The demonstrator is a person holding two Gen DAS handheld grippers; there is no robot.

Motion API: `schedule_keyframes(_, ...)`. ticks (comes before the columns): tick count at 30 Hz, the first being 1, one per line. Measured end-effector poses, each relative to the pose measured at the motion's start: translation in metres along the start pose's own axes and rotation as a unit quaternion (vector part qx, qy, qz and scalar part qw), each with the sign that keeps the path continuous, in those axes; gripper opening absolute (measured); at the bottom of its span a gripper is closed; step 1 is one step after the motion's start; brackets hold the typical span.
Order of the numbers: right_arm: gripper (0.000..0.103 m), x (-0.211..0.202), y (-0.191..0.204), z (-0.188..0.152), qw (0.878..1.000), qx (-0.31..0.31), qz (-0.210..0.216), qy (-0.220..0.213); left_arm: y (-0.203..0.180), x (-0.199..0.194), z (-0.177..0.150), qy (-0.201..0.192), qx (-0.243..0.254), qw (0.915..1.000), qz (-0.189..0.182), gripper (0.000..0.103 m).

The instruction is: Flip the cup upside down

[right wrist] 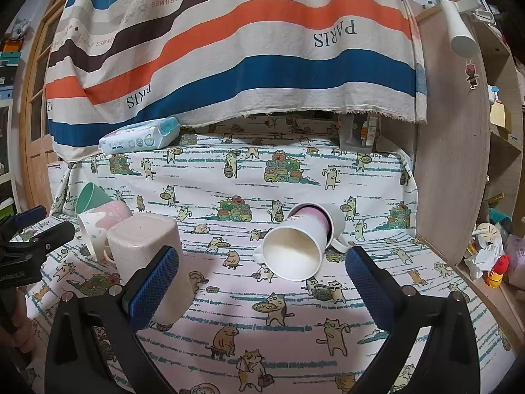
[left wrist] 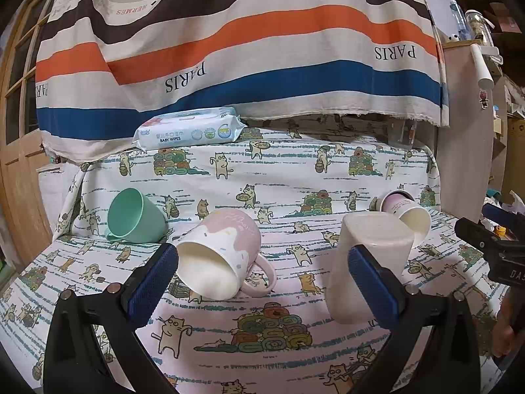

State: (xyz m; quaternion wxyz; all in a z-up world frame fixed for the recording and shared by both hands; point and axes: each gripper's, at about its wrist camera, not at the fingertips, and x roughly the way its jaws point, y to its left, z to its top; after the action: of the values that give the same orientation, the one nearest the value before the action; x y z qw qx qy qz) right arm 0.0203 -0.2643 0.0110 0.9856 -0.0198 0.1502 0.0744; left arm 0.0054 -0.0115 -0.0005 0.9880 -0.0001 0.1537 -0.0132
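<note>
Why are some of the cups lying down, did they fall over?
Three cups lie tipped on their sides on the cat-print cloth: the green cup, the pink and white mug and the paper cup. Nothing has spilled from them. Only the beige cup stands, upside down. Why they lie so, the pictures don't show.

Both wrist cameras sit low over the cat-print table and face its far edge, where a striped cloth hangs. Take the beige upside-down cup as the landmark. The left wrist view looks from just left of it, close, with the cup standing at its right side. The right wrist view looks from just right of the same cup, equally close, so the cup stands at its left. Both views share the cup, the striped cloth, the baby wipes pack behind the cup to its left, and the table.
</note>
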Motion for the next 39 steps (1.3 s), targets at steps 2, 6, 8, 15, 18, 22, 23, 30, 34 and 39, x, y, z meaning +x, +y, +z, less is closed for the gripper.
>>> schedule_keyframes(2, 0.103, 0.0001, -0.0001, 0.0, 1.0, 0.0, 0.001, 0.0, -0.0001, 0.0001, 0.0, 0.0, 0.0, 1.0, 0.0, 0.103)
schedule_keyframes(6, 0.103, 0.0, -0.0003, 0.0, 1.0, 0.0, 0.001, 0.0, -0.0001, 0.0002, 0.0, 0.0, 0.0, 1.0, 0.0, 0.103)
schedule_keyframes(8, 0.103, 0.0004, 0.0003, 0.0001, 1.0, 0.0, 0.001, 0.0, 0.0003, 0.0004, -0.0004, 0.0, 0.0, 1.0, 0.0, 0.103)
schedule_keyframes(15, 0.103, 0.0, -0.0004, 0.0, 1.0, 0.0, 0.001, 0.0, 0.0006, 0.0011, -0.0008, 0.001, 0.0, 1.0, 0.0, 0.103)
schedule_keyframes(18, 0.103, 0.0003, 0.0002, 0.0001, 1.0, 0.0, 0.001, 0.0, 0.0006, 0.0013, -0.0007, 0.001, 0.0, 1.0, 0.0, 0.103)
schedule_keyframes(22, 0.103, 0.0002, 0.0, 0.0002, 1.0, -0.001, 0.001, 0.0, 0.0008, 0.002, -0.0012, 0.003, 0.0, 1.0, -0.002, 0.103)
schedule_keyframes(23, 0.103, 0.0004, 0.0003, 0.0003, 1.0, -0.001, 0.001, 0.0, 0.0005, 0.0025, -0.0017, 0.005, 0.001, 1.0, -0.003, 0.103)
schedule_keyframes(30, 0.103, 0.0005, 0.0003, 0.0004, 1.0, -0.001, 0.001, 0.0, 0.0003, 0.0021, -0.0033, 0.005, 0.002, 1.0, -0.003, 0.103)
schedule_keyframes(34, 0.103, 0.0003, -0.0003, 0.0003, 1.0, -0.001, 0.001, 0.0, 0.0006, 0.0024, -0.0029, 0.005, 0.002, 1.0, -0.004, 0.103)
schedule_keyframes(39, 0.103, 0.0004, 0.0, 0.0003, 1.0, -0.001, 0.001, 0.0, 0.0008, 0.0024, -0.0032, 0.005, 0.002, 1.0, -0.003, 0.103)
